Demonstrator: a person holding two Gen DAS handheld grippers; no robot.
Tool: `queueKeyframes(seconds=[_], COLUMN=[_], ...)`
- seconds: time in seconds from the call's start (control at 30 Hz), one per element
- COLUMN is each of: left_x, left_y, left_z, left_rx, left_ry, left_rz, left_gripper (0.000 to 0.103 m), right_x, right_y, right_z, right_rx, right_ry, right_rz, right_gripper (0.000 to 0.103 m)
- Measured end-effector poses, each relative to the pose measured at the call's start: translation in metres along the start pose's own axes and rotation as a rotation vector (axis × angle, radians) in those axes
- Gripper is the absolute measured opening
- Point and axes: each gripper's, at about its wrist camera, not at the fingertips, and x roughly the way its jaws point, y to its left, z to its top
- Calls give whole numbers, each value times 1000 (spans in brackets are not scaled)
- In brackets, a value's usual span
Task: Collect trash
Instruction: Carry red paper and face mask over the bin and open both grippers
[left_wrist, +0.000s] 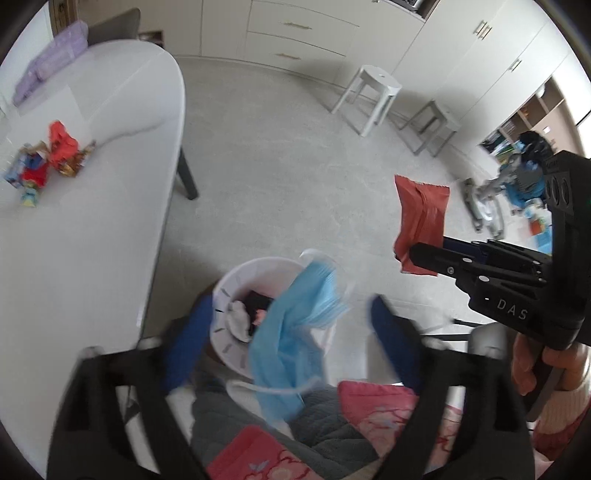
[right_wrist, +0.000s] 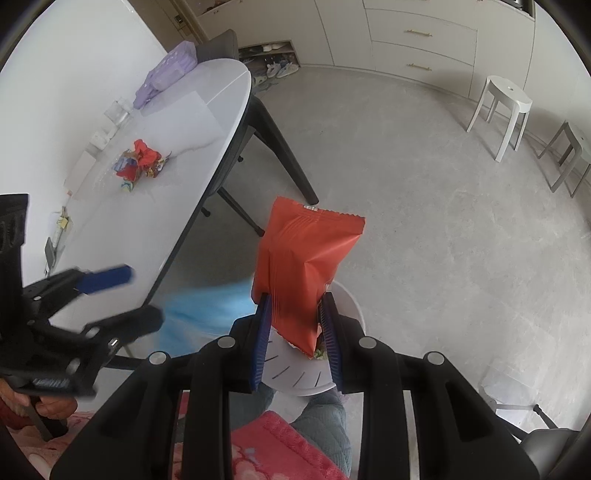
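Observation:
My left gripper (left_wrist: 288, 317) is open above a white trash bin (left_wrist: 236, 295). A blue face mask (left_wrist: 295, 332) is in mid-air between its fingers, over the bin's rim, blurred. The bin holds white and dark scraps. My right gripper (right_wrist: 295, 325) is shut on an orange snack bag (right_wrist: 303, 266), held upright above the bin (right_wrist: 295, 373). In the left wrist view the right gripper (left_wrist: 424, 254) holds the bag (left_wrist: 421, 221) to the right of the bin. The left gripper (right_wrist: 129, 295) and the mask (right_wrist: 207, 310) show at left in the right wrist view.
A white oval table (left_wrist: 110, 177) at left bears a pile of colourful wrappers (left_wrist: 51, 158) and a purple pack (left_wrist: 51, 62). Two stools (left_wrist: 369, 96) stand on the grey floor by white cabinets. A person's lap in grey and pink fabric (left_wrist: 295, 443) lies below.

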Motion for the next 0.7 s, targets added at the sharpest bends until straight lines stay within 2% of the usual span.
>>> queueKeyframes(seconds=[0.23, 0.4, 0.47, 0.53, 0.6, 0.7], left_x=[1, -7, -6, -8, -10, -13], left_y=[-5, -3, -2, 0, 1, 5], left_z=[-3, -6, -5, -7, -8, -9], left_rx=[14, 5, 0, -5, -12, -24], left_ry=[18, -2, -3, -5, -9, -15], left_rz=[34, 38, 39, 40, 40, 40], left_gripper=[94, 94, 94, 94, 94, 94], right_x=[8, 13, 17, 18, 15, 13], right_y=[1, 10, 13, 17, 19, 16], right_z=[-7, -10, -11, -12, -11, -7], right_rx=[-12, -48, -66, -68, -58, -33], right_ry=[31, 62, 87, 100, 86, 78], right_rz=[26, 45, 49, 31, 11, 4], right_gripper=[29, 30, 38, 74, 81, 82])
